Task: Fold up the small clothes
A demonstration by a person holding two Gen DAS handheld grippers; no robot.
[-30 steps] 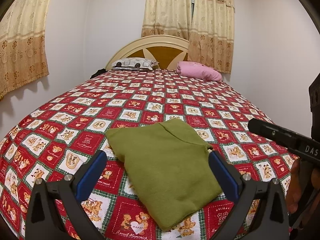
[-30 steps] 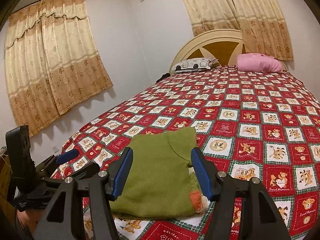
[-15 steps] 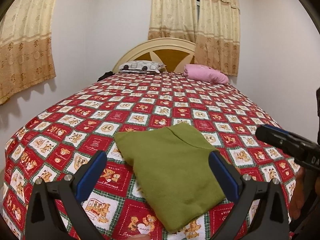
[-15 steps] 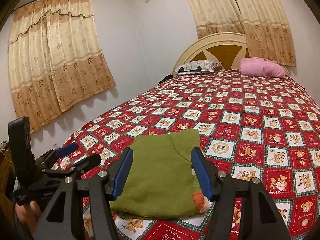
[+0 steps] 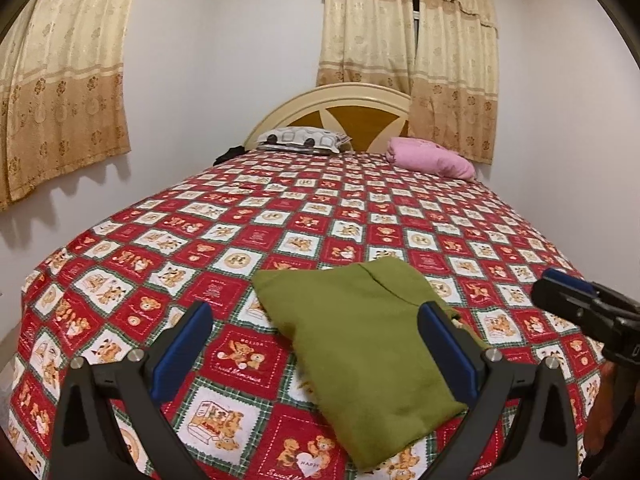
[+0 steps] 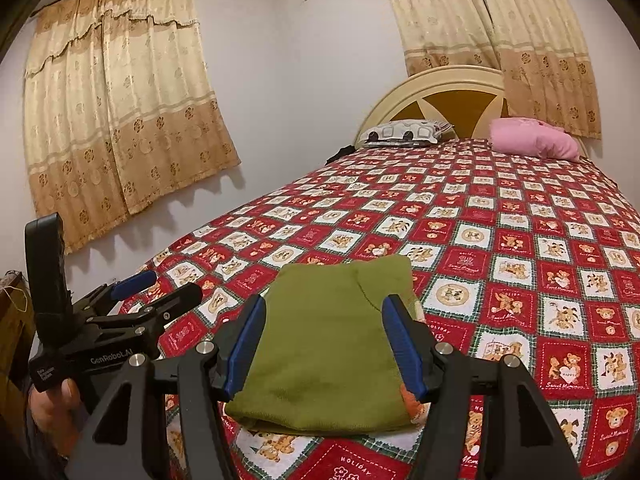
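Observation:
A folded olive-green garment [image 5: 360,344] lies flat on the red teddy-bear bedspread [image 5: 224,240], near the bed's foot. My left gripper [image 5: 316,312] hovers open in front of the garment, with nothing between its blue pads [image 5: 182,344]. My right gripper [image 6: 325,304] also hangs open just short of the garment [image 6: 328,344], its pads framing it without touching. An orange and white bit [image 6: 410,400] peeks out at the garment's near right corner. Each gripper shows in the other's view: the right gripper [image 5: 580,304] at the right, the left gripper [image 6: 164,288] at the left, held in a hand [image 6: 52,400].
A patterned pillow [image 5: 300,138] and a pink pillow [image 5: 428,158] lie by the cream headboard [image 5: 336,96]. Curtains [image 6: 120,112] hang on the left wall and behind the bed. The bed's left edge drops off near the wall. Brown furniture [image 6: 12,320] stands at far left.
The left view has swung a little, so the garment sits slightly farther right in it. The garment itself has not moved. Both grippers stay open.

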